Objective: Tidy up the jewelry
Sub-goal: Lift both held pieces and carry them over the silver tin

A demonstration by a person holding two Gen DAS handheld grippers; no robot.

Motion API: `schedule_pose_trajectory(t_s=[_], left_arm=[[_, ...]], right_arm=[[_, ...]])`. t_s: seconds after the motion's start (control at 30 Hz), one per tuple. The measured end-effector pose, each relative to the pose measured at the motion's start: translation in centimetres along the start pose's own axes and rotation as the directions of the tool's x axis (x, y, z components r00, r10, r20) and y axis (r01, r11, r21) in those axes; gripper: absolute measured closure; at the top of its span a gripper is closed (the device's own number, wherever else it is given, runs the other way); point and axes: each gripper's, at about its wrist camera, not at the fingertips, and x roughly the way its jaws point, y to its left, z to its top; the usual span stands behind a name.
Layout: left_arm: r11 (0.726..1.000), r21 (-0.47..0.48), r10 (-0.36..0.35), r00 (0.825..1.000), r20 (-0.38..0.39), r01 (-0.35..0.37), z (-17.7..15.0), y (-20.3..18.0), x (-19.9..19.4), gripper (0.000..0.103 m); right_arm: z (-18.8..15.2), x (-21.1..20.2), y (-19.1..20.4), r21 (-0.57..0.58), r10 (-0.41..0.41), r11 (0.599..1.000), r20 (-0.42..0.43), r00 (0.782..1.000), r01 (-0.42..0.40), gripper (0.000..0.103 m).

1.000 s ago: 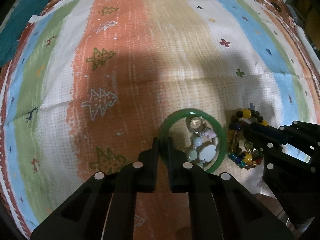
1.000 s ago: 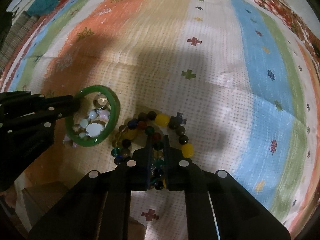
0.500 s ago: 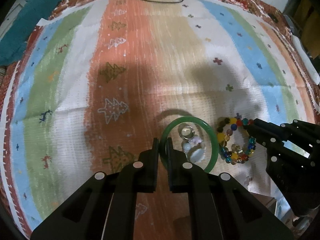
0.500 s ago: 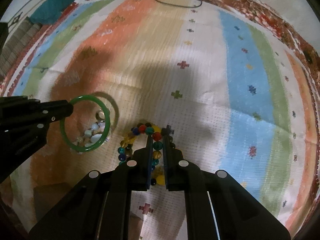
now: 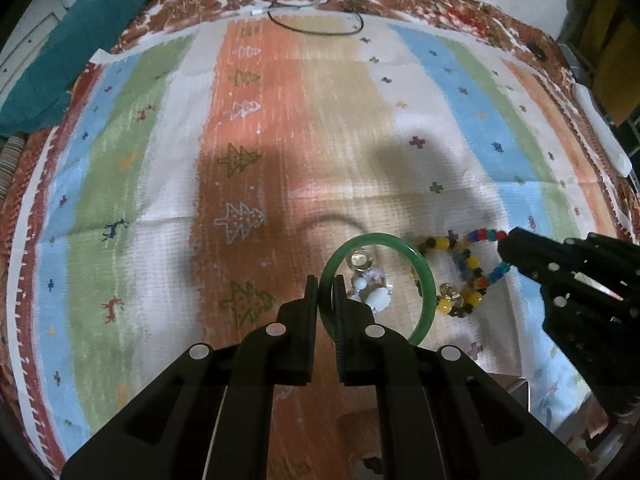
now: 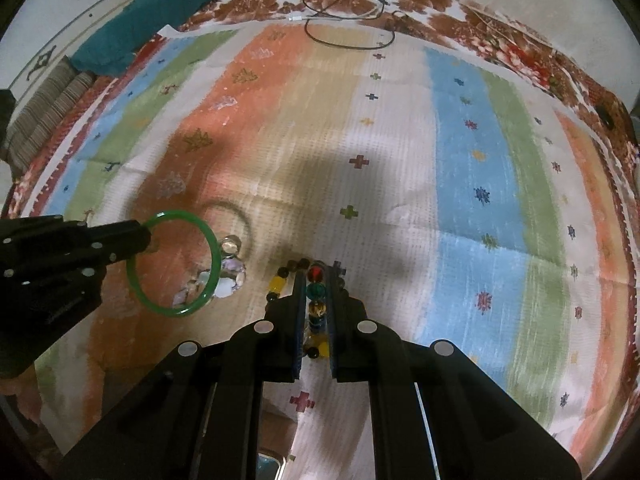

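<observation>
Green bangle (image 5: 426, 280): smooth, glossy ring, lifted off the striped cloth (image 5: 160, 184), left of centre, near me.
Bead bracelet (image 5: 472, 268): many-coloured round beads, hanging just right of the bangle.
Pale stones (image 6: 228, 276): lying on the cloth under the bangle.
My left gripper (image 5: 326, 288): narrow, pinching the bangle's near-left rim.
My right gripper (image 6: 316, 280): narrow, clamping the bracelet's beads.

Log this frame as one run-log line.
left gripper: shut on green bangle, lifted | right gripper: shut on multicolor bead bracelet | pale bead bracelet: on striped cloth
</observation>
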Motion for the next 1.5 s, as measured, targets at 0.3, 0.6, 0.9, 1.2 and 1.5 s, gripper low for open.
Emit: schedule_pose_trajectory(t_s=[0.3, 0.6, 0.9, 1.2, 1.5], left_arm=[[1.000, -0.004, 0.011, 0.999, 0.046, -0.011, -0.8, -0.3, -2.4, 0.096], [1.000, 0.005, -0.003, 0.996, 0.095, 0.002, -2.1, -0.8, -5.2, 0.096], [1.000, 0.016, 0.001, 0.991, 0.132, -0.003, -3.6, -1.6, -7.3, 0.096], [1.000, 0.024, -0.013, 0.988, 0.152, 0.009, -4.9, -2.0, -8.4, 0.096], [1.000, 0.030, -0.008, 0.987, 0.163, 0.003, -6.4, -2.3, -9.3, 0.096]], right_arm=[[-1.0, -2.1, 0.5, 0.004, -0.021, 1.000, 0.036, 0.999, 0.021, 0.093], [-1.9, -4.2, 1.0, -0.008, -0.038, 0.999, 0.080, 0.996, 0.039, 0.093], [-3.0, -6.7, 1.8, -0.015, -0.025, 1.000, 0.136, 0.990, 0.027, 0.093], [-4.3, -8.3, 2.2, -0.017, -0.015, 1.000, 0.167, 0.986, 0.018, 0.093], [-5.6, -9.4, 2.5, -0.015, -0.015, 1.000, 0.192, 0.981, 0.018, 0.093]])
